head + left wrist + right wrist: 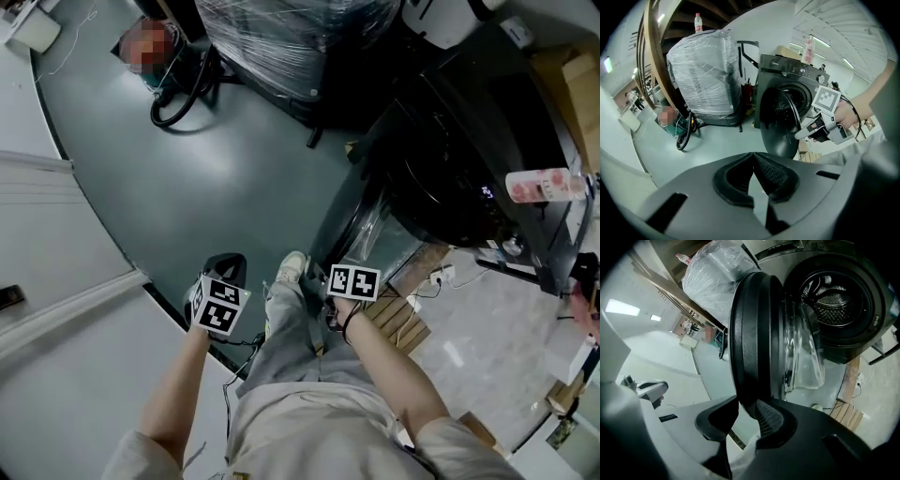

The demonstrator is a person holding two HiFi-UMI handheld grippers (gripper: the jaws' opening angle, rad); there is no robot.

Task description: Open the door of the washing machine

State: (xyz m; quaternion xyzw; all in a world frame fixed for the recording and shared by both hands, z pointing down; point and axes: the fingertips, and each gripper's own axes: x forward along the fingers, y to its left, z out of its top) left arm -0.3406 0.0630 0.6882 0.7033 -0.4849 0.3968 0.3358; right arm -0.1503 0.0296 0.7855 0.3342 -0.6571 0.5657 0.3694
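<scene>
Grey workshop floor (187, 197) fills the head view. The washing machine (441, 159) sits at right, its door (339, 230) swung well out.

Left gripper view: left gripper (753, 161) is pressed together, empty, apart from the machine.

Right gripper view: right gripper (748, 411) is closing on the door's black rim (754, 333), with the glass bowl (804, 362) and drum (834, 301) exposed.

We judge the opening nearly done. Next, let go cleanly.

Warehouse-like workshop, plastic-wrapped load (703, 75), grey floor (187, 187)

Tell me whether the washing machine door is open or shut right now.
Open. The door stands swung well out from the washing machine, seen edge-on in the right gripper view, with the drum exposed behind it.
</scene>
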